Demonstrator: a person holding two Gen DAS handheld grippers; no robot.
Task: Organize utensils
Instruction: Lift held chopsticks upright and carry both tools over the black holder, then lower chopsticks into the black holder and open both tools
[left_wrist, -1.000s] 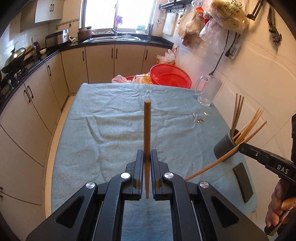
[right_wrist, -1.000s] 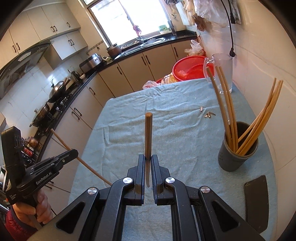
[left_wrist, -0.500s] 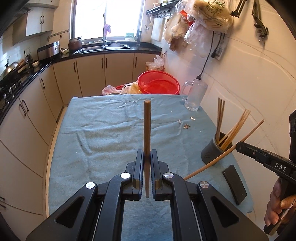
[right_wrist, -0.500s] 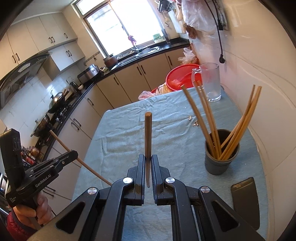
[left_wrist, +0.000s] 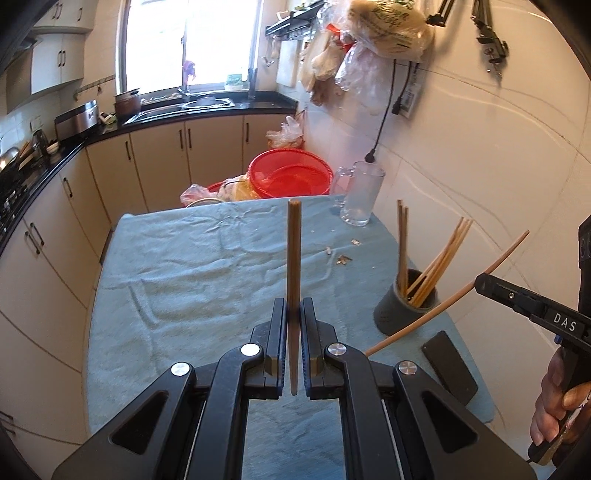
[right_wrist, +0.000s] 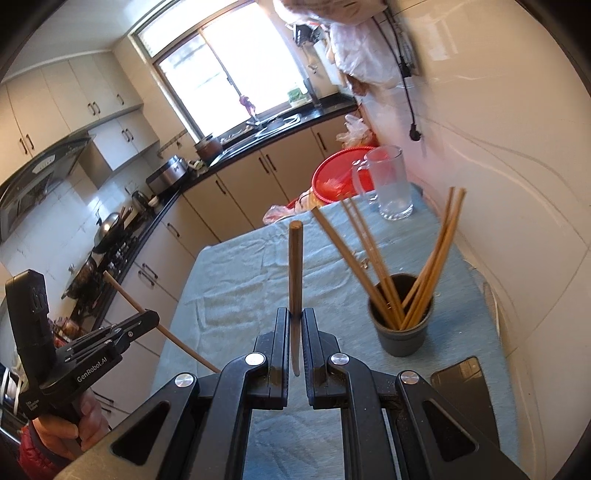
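Chopstick (left_wrist: 293, 258) in my left claw (left_wrist: 293, 317), chopstick (right_wrist: 295, 266) in my right claw (right_wrist: 295, 325): each claw is clamped narrow on one wooden stick, gripped low on its shaft so that most of the length stands up past the fingertips. Both sticks are in the air, touching nothing but the pads.

The landmark is the dark grey holder cup (right_wrist: 400, 325), which stands on the desk (right_wrist: 236, 288) near the wall-side edge. It already carries a bunch of chopsticks (right_wrist: 424, 266) fanned out against its rim. From the right claw the cup is ahead and to the right; from the left claw the cup (left_wrist: 404, 306) is further to the right, with my right claw (left_wrist: 491, 286) and its stick between the two.

I judge the step in hand to be the carry: two sticks picked up, neither yet dropped in. The next move calls for bringing one claw over the cup's mouth, tilting so the free end points down into a gap between the leaning sticks, then loosening. One at a time seems wiser, since the two held sticks could cross over the cup.

Just this side of the cup lies a dark flat phone (right_wrist: 461, 384); beyond it stands a clear glass mug (right_wrist: 391, 184), and past that a red basket (left_wrist: 290, 177). The blue-green towel (left_wrist: 207, 266) covering the desk looks otherwise cleared of utensils.
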